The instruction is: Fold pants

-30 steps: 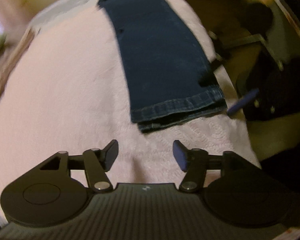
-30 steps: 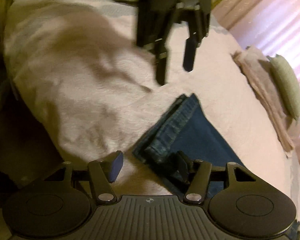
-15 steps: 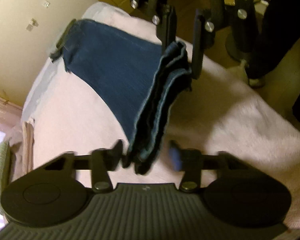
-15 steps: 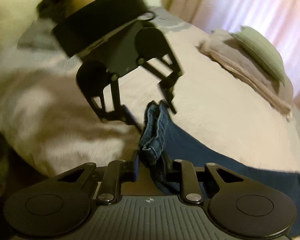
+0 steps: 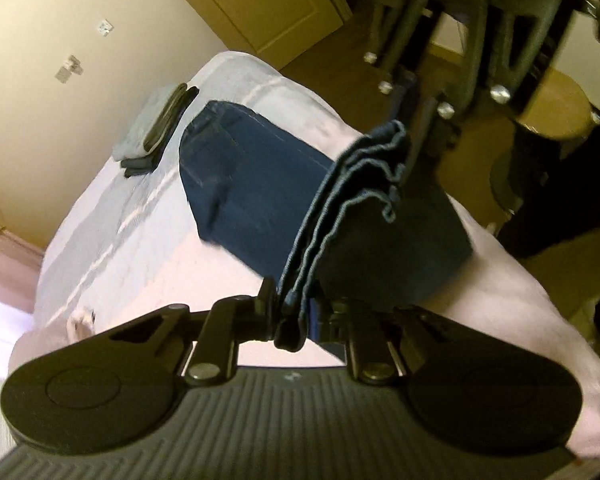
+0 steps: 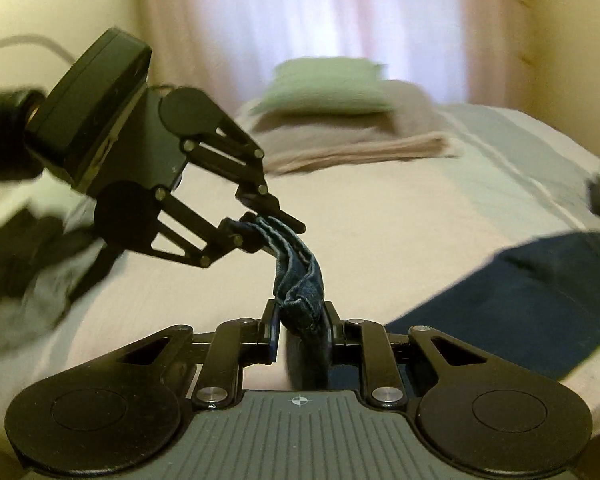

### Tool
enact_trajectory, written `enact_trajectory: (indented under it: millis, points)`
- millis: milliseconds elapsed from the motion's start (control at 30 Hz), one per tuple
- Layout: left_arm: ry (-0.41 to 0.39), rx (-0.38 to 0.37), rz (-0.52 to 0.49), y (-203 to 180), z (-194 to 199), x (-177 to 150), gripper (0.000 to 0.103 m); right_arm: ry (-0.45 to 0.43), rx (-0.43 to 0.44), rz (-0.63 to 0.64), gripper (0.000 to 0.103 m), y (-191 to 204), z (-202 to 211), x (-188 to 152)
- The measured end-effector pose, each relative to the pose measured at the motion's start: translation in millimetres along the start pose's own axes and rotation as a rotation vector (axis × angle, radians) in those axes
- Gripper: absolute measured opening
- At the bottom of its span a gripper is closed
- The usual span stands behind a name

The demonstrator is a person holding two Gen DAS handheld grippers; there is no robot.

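Item: pants (image 5: 240, 184), dark blue denim, legs already laid one on the other, so we judge the lengthwise fold done. The waist end lies flat on the far part of the bed (image 5: 148, 240); the hem end (image 5: 340, 200) is lifted clear of the pink cover and strung between our two tools.

Item: left gripper (image 5: 294, 312), clenched on one corner of the stacked hems, layers bunched between its pads.

Item: right gripper (image 6: 302, 322), clamped on the other hem corner; in the left wrist view it shows at far right, above the cloth.

Item: folded dark and grey clothes (image 5: 156, 128), just beyond the waistband on the far left.

Item: green pillow (image 6: 324, 84) on folded beige towels (image 6: 360, 144), well apart from the work.

Remaining, by our reckoning: carry the hems over to the waistband, lay them down square, release both grips, perhaps fold once more; roughly halfway
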State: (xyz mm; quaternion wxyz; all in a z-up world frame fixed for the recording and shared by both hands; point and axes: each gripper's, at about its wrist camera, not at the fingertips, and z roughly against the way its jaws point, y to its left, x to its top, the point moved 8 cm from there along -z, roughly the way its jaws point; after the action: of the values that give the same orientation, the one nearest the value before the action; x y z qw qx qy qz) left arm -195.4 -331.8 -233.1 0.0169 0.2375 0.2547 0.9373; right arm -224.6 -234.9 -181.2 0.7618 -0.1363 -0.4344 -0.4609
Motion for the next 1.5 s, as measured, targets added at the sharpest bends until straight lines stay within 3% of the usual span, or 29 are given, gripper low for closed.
enact_trajectory:
  millis: [200, 433, 567, 633, 667, 700, 933, 1100, 1167, 1300, 1367, 1500]
  points:
    - [0.073, -0.133, 0.005, 69, -128, 66, 0.013, -0.045, -0.011, -0.294, 0.017, -154, -9, 15]
    - [0.228, -0.379, 0.086, 94, -303, 72, 0.013, 0.008, 0.037, -0.696, 0.017, -313, -58, -28]
    - [0.296, -0.456, 0.094, 89, -349, 60, 0.015, 0.086, 0.058, -0.812, 0.018, -360, -78, -55]
    - [0.312, -0.472, 0.127, 93, -361, 55, 0.021, 0.115, 0.027, -0.837, 0.023, -375, -82, -65]
    - [0.320, -0.462, 0.154, 98, -365, 53, 0.031, 0.124, 0.000, -0.848, 0.024, -382, -80, -68]
    - [0.326, -0.433, 0.193, 108, -369, 49, 0.031, 0.135, -0.034, -0.848, 0.025, -388, -77, -71]
    - [0.282, -0.363, 0.410, 156, -345, 31, 0.027, 0.130, -0.126, -0.732, 0.028, -387, -46, -62]
    - [0.218, -0.443, 0.575, 132, -316, 24, 0.027, 0.087, 0.000, -0.683, 0.028, -338, -59, -49]
    - [0.224, -0.432, 0.584, 116, -327, 20, 0.027, 0.115, 0.004, -0.669, 0.028, -328, -74, -58]
    - [0.227, -0.386, 0.557, 92, -351, 8, 0.030, 0.138, -0.099, -0.664, 0.028, -334, -90, -83]
    - [0.200, -0.356, 0.592, 96, -343, 5, 0.028, 0.118, -0.142, -0.647, 0.029, -329, -81, -82]
    - [0.160, -0.292, 0.575, 102, -291, -9, 0.025, 0.096, -0.173, -0.577, 0.045, -284, -48, -78]
